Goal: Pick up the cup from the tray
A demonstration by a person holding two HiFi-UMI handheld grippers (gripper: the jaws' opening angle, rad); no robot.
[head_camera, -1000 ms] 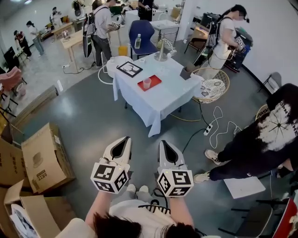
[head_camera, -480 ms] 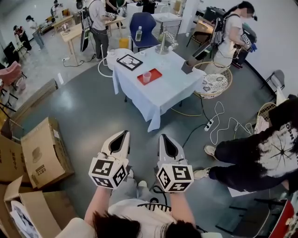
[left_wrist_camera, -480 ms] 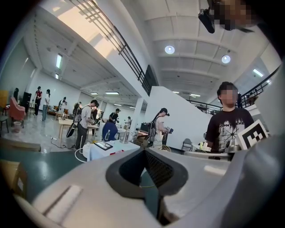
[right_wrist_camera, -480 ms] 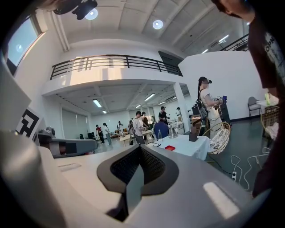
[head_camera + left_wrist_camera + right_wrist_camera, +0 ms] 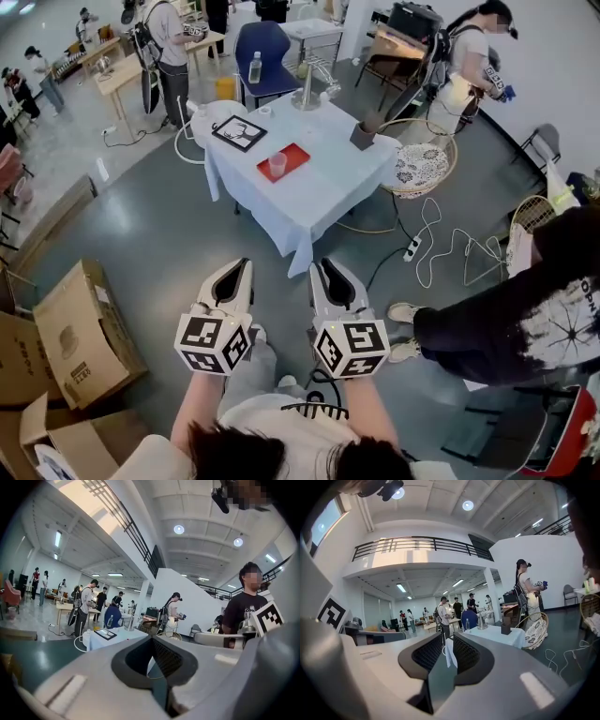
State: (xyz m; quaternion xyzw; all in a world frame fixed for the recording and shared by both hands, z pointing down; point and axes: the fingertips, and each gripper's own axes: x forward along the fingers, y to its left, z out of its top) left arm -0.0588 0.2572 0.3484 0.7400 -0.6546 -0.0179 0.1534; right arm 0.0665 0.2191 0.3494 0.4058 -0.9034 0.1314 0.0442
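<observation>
**Desk-side:** How are you carrying your hands right now?

**Me:** I'm holding both forearms out from my chest, side by side above the grey floor. The left gripper [image 5: 242,267] and the right gripper [image 5: 326,267] are running parallel and close to each other. Both are pointing ahead and tipping only slightly downward, with their marker cubes nearest to me.

**Desk-side:** What are the fingers doing?

**Me:** On the left, the fingers [image 5: 167,656] are pressing together with nothing between them. On the right, the fingers [image 5: 467,654] have just been opening. They are now standing a narrow slit apart, and they are gripping nothing.

**Desk-side:** And the cup?

**Me:** The cup [image 5: 277,165] is standing upright on the red tray [image 5: 296,153]. The tray is lying on the desk [image 5: 323,185] with the white cloth, beside a framed picture [image 5: 237,132]. I'm aiming both grippers toward that desk, but it is sitting well apart from them, across open floor.
</observation>
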